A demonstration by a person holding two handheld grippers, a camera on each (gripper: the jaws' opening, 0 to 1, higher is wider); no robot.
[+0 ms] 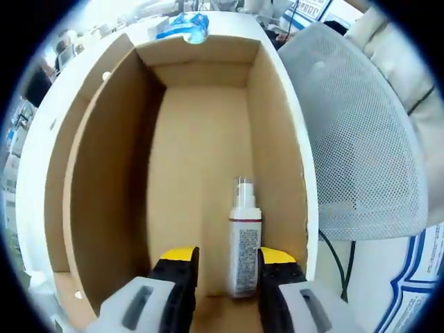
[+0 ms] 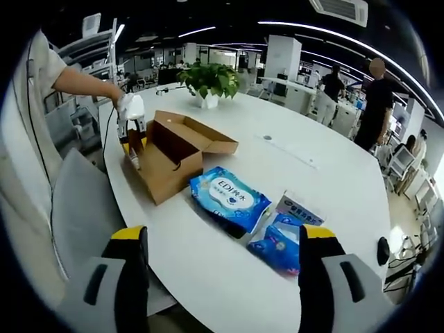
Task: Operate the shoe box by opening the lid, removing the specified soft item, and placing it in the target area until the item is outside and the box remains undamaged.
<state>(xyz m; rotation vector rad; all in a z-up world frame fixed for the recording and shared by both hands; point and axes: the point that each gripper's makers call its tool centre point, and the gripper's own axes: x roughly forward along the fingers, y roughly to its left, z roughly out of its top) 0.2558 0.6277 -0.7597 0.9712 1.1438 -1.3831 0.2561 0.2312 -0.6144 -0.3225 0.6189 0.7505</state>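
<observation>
While the left tool hung inside the open shoe box, its jaws stood apart w/ a white spray bottle upright btwn the tips; contact unclear. Right tool was open, empty, above the white bench. Two blue soft packs & lay on the bench beside the box, lid open. Potted plant stood behind.

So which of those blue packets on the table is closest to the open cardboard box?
The bigger blue packet, printed with "EDI", lies right beside the shoe box. The smaller blue packet sits farther off, nearer the right claw.
</observation>
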